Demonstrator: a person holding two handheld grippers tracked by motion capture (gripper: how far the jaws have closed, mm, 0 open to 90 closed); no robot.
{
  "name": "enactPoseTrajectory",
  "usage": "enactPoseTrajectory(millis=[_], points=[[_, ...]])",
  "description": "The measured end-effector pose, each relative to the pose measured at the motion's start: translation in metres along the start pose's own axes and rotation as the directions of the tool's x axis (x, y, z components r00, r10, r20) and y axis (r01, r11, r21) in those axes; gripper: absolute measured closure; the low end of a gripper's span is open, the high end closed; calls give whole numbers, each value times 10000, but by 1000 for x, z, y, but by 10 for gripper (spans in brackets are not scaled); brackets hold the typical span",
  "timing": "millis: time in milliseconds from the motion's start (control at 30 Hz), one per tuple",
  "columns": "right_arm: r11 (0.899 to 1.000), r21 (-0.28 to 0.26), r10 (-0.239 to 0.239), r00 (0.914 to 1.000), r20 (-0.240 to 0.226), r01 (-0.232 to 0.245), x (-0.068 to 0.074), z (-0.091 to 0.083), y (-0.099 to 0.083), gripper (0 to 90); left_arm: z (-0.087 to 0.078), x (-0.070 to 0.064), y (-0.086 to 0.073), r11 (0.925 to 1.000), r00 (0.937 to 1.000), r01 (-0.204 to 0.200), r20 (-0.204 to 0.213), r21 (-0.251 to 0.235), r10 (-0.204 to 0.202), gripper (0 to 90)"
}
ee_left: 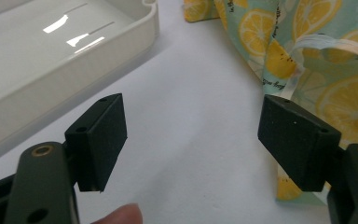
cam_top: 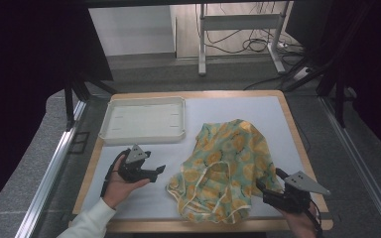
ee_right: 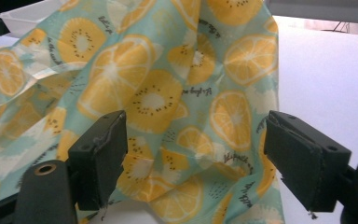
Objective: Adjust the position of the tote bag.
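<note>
- Left claw [cam_top: 159, 171] gapes wide, lower left of the high view, beside the crumpled lemon-print cloth [cam_top: 225, 166].
- Right claw [cam_top: 270, 183] gapes wide at the cloth's lower-right edge.

Your left gripper [cam_top: 159, 170] sits on the surface [cam_top: 258, 109] just left of the cloth [cam_top: 225, 166], with the tray [cam_top: 144, 136] behind it. Your right gripper [cam_top: 269, 184] is at the cloth's near right edge, the cloth spreading ahead and left of it.
</note>
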State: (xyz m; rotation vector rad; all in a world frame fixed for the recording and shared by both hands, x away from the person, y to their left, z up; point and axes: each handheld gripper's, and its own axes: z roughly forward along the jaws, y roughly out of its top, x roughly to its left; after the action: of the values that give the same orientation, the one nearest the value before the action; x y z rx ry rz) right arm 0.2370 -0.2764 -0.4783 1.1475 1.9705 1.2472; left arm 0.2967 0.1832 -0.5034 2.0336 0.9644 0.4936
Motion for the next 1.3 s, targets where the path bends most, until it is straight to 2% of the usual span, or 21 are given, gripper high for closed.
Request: enactPoseTrajectory(millis=[67, 233, 333, 633, 733, 833, 1033, 1133, 1300], points=[[10000, 14, -70, 10000, -24, 70, 3, 0, 1, 220, -2, 0, 0, 9999, 9999, 124, 0, 23, -124, 235], [9999, 115, -109, 9999, -102, 110, 3, 3, 0, 220, -8, -1, -1, 9999, 9999, 140, -42, -30, -141, 234], [9998, 159, -110, 9999, -79, 112, 1, 2, -2, 220, -7, 1, 1, 9996, 9996, 255, 97, -81, -254, 230], [10000, -3, 43, 10000, -36, -43, -4, -3, -3, 221, -1, -4, 3, 9999, 9991, 14, 427, 127, -19, 227], [9998, 0, 180, 9998, -100, -180, -6, -1, -3, 221, -1, -6, 5, 9999, 9993, -24, 378, 147, 19, 234], [9999, -19, 160, 9998, -113, -160, -6, -1, -2, 221, -4, -11, 11, 9999, 9995, -107, 291, -12, 107, 242], [10000, -30, 53, 9999, -120, -54, -4, 1, 1, 221, -5, -17, 12, 9997, 9996, -231, 153, 66, 230, 245], [9997, -76, 219, 9994, -279, -221, -4, 3, 2, 221, -5, -16, 14, 9997, 9997, -249, 8, 47, 249, 240], [10000, -25, 83, 9996, -278, -84, -2, 3, 1, 221, -1, -13, 22, 10000, 9999, -69, 78, 72, 68, 240]])
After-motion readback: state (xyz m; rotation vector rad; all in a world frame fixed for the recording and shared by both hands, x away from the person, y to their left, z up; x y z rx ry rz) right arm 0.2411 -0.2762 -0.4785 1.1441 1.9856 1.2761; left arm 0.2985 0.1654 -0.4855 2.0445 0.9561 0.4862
